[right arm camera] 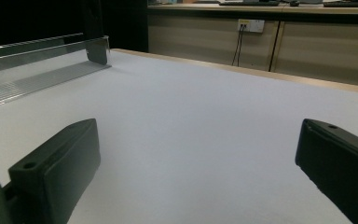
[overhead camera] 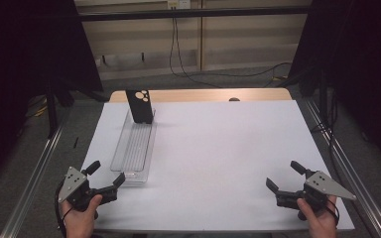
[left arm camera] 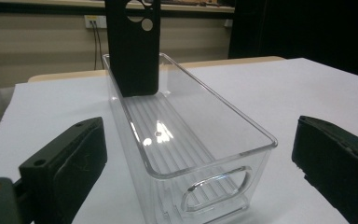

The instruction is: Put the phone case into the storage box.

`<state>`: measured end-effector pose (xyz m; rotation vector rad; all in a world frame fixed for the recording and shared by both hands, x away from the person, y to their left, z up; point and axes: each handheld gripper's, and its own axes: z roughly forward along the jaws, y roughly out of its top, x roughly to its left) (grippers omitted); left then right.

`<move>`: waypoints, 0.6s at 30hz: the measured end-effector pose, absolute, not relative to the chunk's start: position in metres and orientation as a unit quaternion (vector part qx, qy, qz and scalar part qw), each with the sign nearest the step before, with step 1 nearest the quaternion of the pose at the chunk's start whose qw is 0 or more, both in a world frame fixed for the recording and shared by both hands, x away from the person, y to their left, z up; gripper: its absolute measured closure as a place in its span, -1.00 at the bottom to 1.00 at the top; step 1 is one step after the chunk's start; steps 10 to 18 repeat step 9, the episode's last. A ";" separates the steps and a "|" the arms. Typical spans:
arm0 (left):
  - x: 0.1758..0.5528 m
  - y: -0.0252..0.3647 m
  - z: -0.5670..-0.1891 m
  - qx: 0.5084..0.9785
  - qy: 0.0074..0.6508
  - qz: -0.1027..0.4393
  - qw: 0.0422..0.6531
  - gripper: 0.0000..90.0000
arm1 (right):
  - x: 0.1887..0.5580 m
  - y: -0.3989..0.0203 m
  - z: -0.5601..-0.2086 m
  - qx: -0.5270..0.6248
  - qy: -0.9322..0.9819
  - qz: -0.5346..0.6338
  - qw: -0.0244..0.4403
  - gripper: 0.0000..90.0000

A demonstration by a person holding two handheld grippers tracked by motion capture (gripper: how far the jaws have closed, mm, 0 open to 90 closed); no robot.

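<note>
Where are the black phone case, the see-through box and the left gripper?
black phone case (overhead camera: 140, 106): high view, middle of its back.
see-through box (left arm camera: 261, 133): left gripper view, right rim.
left gripper (overhead camera: 107, 178): high view, between its open fingertips.

One clear bin (overhead camera: 133, 148), one black phone case (overhead camera: 140, 105), two grippers: left gripper (overhead camera: 104, 177), right gripper (overhead camera: 284, 177).

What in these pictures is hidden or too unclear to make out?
- Phone case: top cut off by the left gripper view's upper edge; its far face is turned away in every view.
- Clear bin: near end cut off by the right gripper view's left edge.
- Small dark spot at the table's far edge, high view: too small to identify.
</note>
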<state>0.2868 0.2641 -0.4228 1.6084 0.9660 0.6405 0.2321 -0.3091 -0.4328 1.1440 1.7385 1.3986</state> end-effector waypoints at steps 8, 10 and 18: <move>0.287 0.266 -0.425 0.673 0.410 0.268 0.554 -0.92 | 0.235 -0.309 -0.433 0.433 0.658 0.530 0.314 -1.00; 0.287 0.266 -0.425 0.672 0.411 0.268 0.555 -0.92 | 0.235 -0.309 -0.433 0.433 0.659 0.529 0.314 -1.00; 0.287 0.266 -0.425 0.672 0.411 0.268 0.555 -0.92 | 0.235 -0.309 -0.433 0.433 0.659 0.529 0.314 -1.00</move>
